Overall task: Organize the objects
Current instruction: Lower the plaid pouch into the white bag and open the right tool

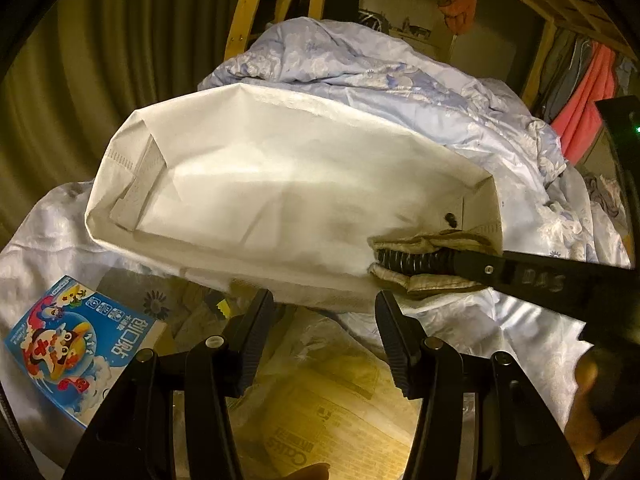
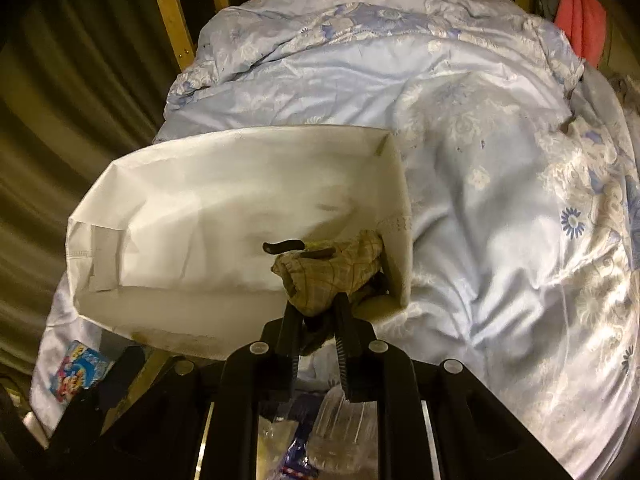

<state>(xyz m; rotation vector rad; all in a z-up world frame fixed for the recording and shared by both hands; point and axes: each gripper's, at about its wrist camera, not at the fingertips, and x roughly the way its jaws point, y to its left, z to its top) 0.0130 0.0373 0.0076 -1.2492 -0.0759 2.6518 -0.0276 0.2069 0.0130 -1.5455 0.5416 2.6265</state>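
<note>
A white fabric bag [image 1: 260, 184] [image 2: 208, 204] stands open on the bed, and I look down into it. My right gripper [image 2: 316, 304] is shut on a beige checked cloth bundle [image 2: 332, 268] and holds it over the bag's right end, just inside the rim. In the left wrist view it reaches in from the right, the right gripper [image 1: 400, 264] clamped on the cloth bundle [image 1: 428, 240]. A small dark piece [image 2: 280, 246] sticks out beside the cloth. My left gripper [image 1: 325, 300] is open just short of the bag's near rim, with nothing between its fingers.
A crumpled blue floral duvet [image 1: 400, 72] [image 2: 480, 160] lies behind and to the right of the bag. A blue cartoon box [image 1: 60, 344] [image 2: 80, 368] lies at the left. Plastic-wrapped packages [image 1: 320, 420] sit under the left gripper. A wooden ladder [image 1: 248, 12] and hanging clothes [image 1: 588, 92] stand behind.
</note>
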